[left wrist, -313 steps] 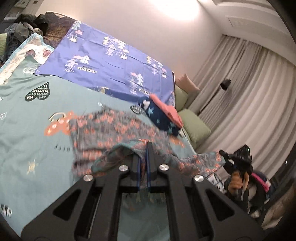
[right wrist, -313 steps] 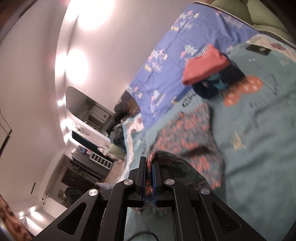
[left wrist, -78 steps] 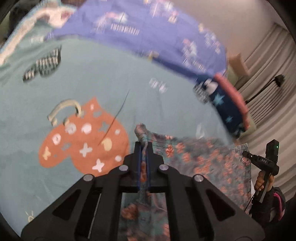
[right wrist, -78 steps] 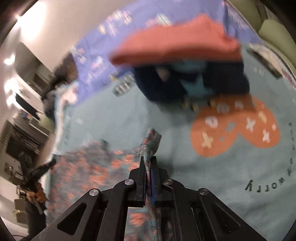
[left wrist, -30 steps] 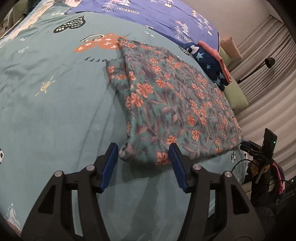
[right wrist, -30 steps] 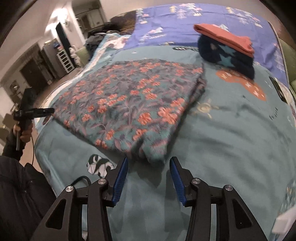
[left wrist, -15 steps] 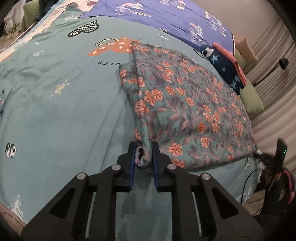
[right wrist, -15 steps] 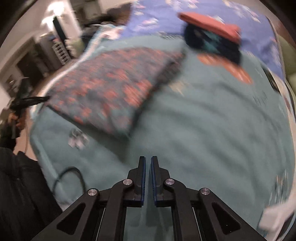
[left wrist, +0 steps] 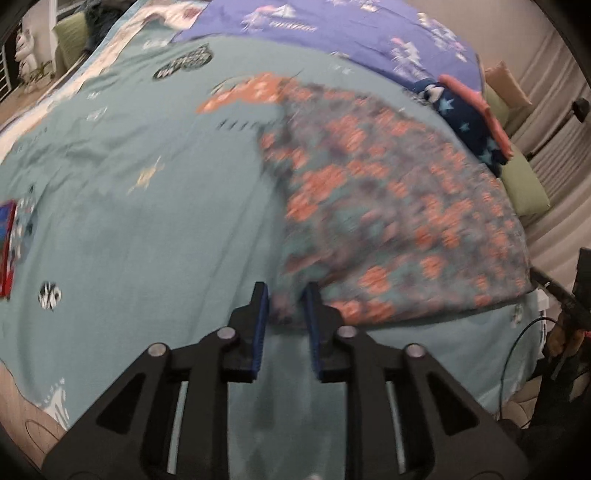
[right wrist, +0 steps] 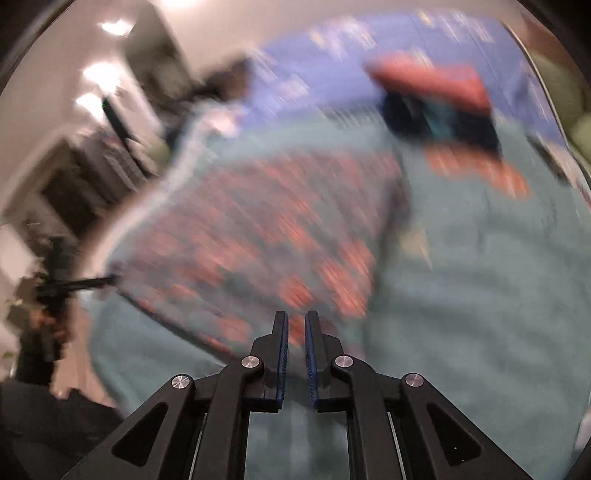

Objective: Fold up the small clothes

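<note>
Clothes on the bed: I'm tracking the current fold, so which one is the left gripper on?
The floral garment; the left gripper straddles its near corner. The navy star-print garment lies beyond.

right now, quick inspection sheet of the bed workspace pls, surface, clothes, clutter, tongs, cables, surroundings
Surface: teal printed bedsheet; purple tree-print sheet at its far end.
Job's things: floral garment lies folded flat, views blurred; folded stack, coral piece on navy star piece, beyond it.
Clutter: red and blue flat item at the bed's edge, unidentifiable.
Tongs: left tongs narrowly apart around the garment's near corner, grip unclear; right tongs nearly shut over its near edge, hold unclear.
Cables: thin black cable beside the bed.
Surroundings: curtains, green pillows, dark shelving.
</note>
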Available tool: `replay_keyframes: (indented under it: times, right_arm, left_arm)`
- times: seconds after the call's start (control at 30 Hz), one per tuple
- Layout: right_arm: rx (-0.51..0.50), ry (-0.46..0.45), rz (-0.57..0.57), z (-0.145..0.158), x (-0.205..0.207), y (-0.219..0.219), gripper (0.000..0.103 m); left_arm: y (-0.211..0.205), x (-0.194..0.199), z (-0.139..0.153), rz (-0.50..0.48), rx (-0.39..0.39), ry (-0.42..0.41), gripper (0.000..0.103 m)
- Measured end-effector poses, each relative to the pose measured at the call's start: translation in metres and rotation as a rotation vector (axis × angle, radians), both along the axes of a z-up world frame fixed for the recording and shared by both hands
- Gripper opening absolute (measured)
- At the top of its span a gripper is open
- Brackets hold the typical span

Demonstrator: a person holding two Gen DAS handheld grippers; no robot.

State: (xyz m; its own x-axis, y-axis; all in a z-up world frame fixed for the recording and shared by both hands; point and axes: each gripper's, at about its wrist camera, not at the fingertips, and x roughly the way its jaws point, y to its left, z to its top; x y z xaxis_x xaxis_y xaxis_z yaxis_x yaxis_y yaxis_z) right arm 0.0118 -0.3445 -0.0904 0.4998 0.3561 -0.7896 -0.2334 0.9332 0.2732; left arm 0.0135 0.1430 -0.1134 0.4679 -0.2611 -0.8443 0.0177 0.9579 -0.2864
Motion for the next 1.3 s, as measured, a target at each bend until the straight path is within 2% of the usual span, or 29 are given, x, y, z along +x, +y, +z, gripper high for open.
replay_keyframes:
  times: [0.03, 0.1, 0.17, 0.23, 0.3, 0.43, 0.47, 0.53, 0.6, 0.67, 0.7, 0.77, 0.83, 0.9, 0.97, 1.1, 1.17, 1.3]
  right_arm:
    - [-0.018, 0.030, -0.037, -0.013, 0.000, -0.005, 0.008]
    - [0.083, 0.002, -0.094, -0.014, -0.011, -0.022, 0.008]
    - [0.059, 0.007, -0.148, -0.005, -0.019, -0.025, 0.008]
    - [0.007, -0.045, -0.184, 0.011, -0.030, -0.020, 0.014]
    - [-0.004, -0.118, -0.181, 0.030, -0.040, -0.008, 0.014]
    - [0.074, -0.271, -0.213, 0.049, -0.042, 0.010, 0.030]
    - [0.088, -0.277, -0.221, 0.049, -0.037, 0.015, 0.031]
    - [0.152, -0.250, -0.243, 0.042, -0.022, 0.017, 0.031]
    - [0.177, -0.175, -0.268, 0.026, -0.004, 0.019, 0.031]
    - [0.084, -0.016, -0.356, -0.001, 0.010, 0.015, 0.030]
    - [0.081, 0.017, -0.364, -0.008, 0.011, 0.013, 0.028]
    - [0.098, 0.016, -0.390, -0.001, 0.004, 0.008, 0.028]
    - [0.016, -0.001, -0.422, 0.012, -0.002, 0.015, 0.029]
    - [-0.142, -0.095, -0.383, 0.036, -0.013, 0.042, 0.032]
    - [-0.203, -0.156, -0.304, 0.049, -0.018, 0.068, 0.032]
    - [-0.181, -0.215, -0.096, 0.066, -0.022, 0.137, 0.044]
    - [-0.179, -0.211, 0.003, 0.064, -0.020, 0.169, 0.044]
    - [-0.248, -0.222, 0.188, 0.051, -0.022, 0.244, 0.045]
  left_arm:
    - [0.005, -0.003, -0.003, 0.017, -0.019, -0.003, 0.039]
    - [0.016, -0.008, -0.003, 0.040, -0.045, -0.003, 0.040]
    - [0.019, -0.011, 0.004, 0.044, -0.022, -0.017, 0.040]
    - [0.015, -0.012, 0.017, 0.031, -0.005, -0.053, 0.039]
    - [0.008, -0.012, 0.034, 0.000, -0.040, -0.118, 0.039]
    - [-0.022, -0.006, 0.058, -0.127, -0.137, -0.241, 0.039]
    - [-0.034, 0.000, 0.059, -0.164, -0.149, -0.261, 0.039]
    - [-0.050, 0.013, 0.049, -0.196, -0.139, -0.233, 0.039]
    - [-0.057, 0.026, 0.029, -0.199, -0.101, -0.170, 0.040]
    - [-0.060, 0.032, 0.008, -0.184, -0.061, -0.115, 0.039]
    - [-0.056, 0.027, 0.007, -0.186, -0.081, -0.149, 0.039]
    - [-0.048, 0.021, 0.013, -0.182, -0.106, -0.159, 0.040]
    - [-0.033, 0.016, 0.019, -0.145, -0.131, -0.181, 0.043]
    - [-0.014, 0.010, 0.030, -0.082, -0.126, -0.231, 0.058]
    - [0.008, 0.007, 0.035, -0.005, -0.119, -0.268, 0.062]
    - [0.046, 0.010, 0.028, 0.104, -0.173, -0.235, 0.062]
    - [0.054, 0.011, 0.024, 0.105, -0.190, -0.221, 0.062]
    - [0.053, 0.014, 0.022, 0.058, -0.163, -0.212, 0.066]
